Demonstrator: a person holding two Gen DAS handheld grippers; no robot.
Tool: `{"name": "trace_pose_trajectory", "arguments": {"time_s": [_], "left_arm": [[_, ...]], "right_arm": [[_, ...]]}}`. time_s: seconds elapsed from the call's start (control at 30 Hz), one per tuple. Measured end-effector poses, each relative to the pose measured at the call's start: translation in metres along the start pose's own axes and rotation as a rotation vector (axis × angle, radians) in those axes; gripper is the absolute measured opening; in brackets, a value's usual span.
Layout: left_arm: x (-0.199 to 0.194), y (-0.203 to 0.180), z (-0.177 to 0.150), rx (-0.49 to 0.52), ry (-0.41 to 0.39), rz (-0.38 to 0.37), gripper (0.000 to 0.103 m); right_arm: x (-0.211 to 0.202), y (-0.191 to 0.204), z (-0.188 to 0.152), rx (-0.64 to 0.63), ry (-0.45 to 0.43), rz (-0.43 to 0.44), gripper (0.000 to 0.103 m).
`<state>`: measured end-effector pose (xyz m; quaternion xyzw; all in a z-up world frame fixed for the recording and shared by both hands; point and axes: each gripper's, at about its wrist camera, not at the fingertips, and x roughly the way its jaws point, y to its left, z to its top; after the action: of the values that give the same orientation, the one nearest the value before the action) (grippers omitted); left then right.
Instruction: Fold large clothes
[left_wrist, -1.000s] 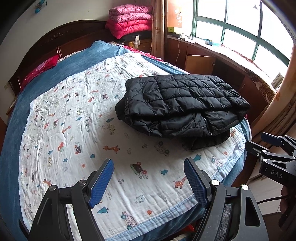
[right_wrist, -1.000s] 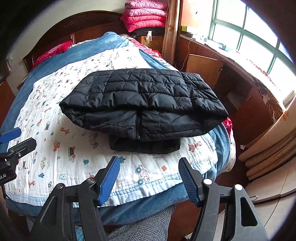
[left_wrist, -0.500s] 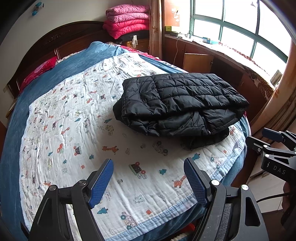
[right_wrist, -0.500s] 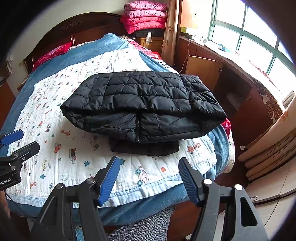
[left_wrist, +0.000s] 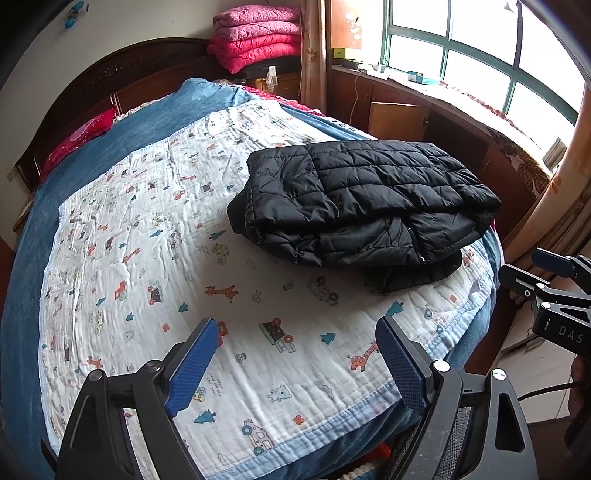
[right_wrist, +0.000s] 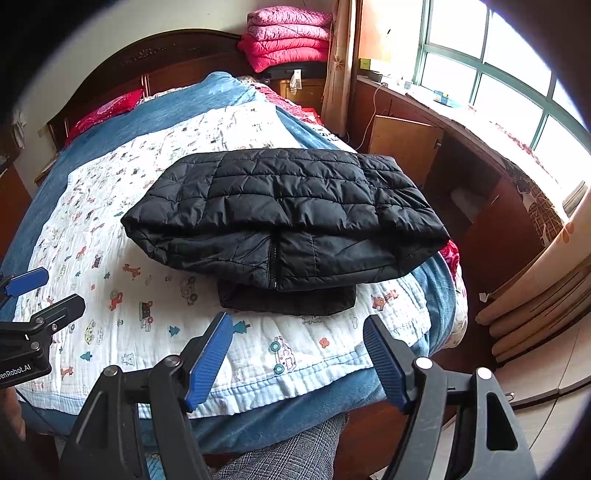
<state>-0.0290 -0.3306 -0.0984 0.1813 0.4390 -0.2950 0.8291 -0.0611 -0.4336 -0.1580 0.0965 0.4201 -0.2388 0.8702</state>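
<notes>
Hanging over the foot of the bed, the left gripper (left_wrist: 295, 354) and the right gripper (right_wrist: 297, 354) both have their jaws opening, nothing between the blue pads. A grey checked trouser leg (right_wrist: 295, 446) shows under the right one. Beneath them lies the printed white blanket (left_wrist: 147, 229), its pale blue hem at the bed's near edge, bare and flat up to the folded black padded jacket (right_wrist: 280, 218). That jacket sits toward the window side (one layer pokes out below), its right end reaching the blanket's edge. Left of it the blanket is open. Farther back: a dark headboard (left_wrist: 147, 62) and stacked pink quilts (left_wrist: 258, 40).
</notes>
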Motion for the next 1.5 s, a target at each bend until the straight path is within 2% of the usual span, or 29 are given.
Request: {"name": "trace_pose_trajectory", "arguments": {"time_s": [0.1, 1.5], "left_arm": [[0.0012, 0.0, -0.0004, -0.003, 0.002, -0.001, 0.096], [0.0017, 0.0001, -0.0021, -0.02, 0.015, -0.018, 0.096]], "right_arm": [[0.0006, 0.0016, 0.0005, -0.001, 0.002, 0.012, 0.08], [-0.0012, 0.0058, 0.0005, 0.004, -0.007, 0.017, 0.081]]}}
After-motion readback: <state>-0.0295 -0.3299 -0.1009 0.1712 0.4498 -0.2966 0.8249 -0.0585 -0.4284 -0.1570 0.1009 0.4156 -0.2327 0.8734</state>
